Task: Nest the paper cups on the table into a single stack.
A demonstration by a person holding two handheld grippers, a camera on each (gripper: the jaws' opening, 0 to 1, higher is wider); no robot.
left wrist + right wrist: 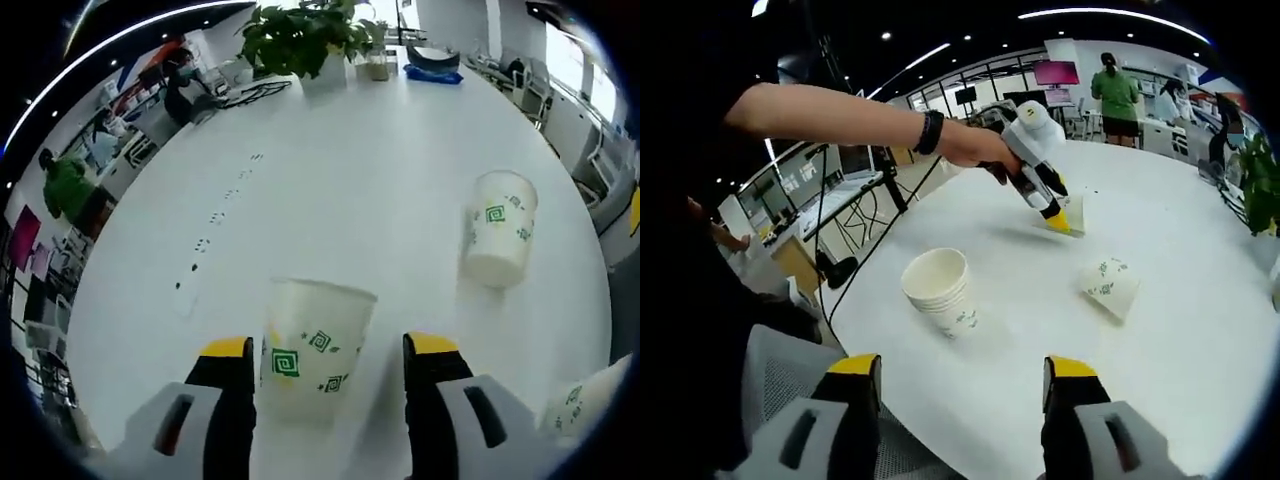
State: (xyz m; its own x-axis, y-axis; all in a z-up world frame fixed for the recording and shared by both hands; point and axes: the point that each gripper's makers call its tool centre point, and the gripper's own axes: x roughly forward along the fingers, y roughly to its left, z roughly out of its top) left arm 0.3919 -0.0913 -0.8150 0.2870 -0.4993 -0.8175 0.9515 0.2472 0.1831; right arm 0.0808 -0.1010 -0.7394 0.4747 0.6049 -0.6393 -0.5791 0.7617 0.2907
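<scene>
I see bright, even overhead light washing the glossy white round table (330, 200) toward glare at twelve o'clock. Ceiling strip lights (1110, 14) glow at one o'clock. Shadows stay soft. Fisheye bending and slight blur grow toward every edge.

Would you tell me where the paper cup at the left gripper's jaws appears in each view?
Left gripper view: paper cup low centre, between the jaws.
Right gripper view: upper right of centre, at the left gripper's tip.
Shared landmark: the tipped cup lying on the white table.

Matt paper cups (312, 345), glossy table (340, 190)
</scene>
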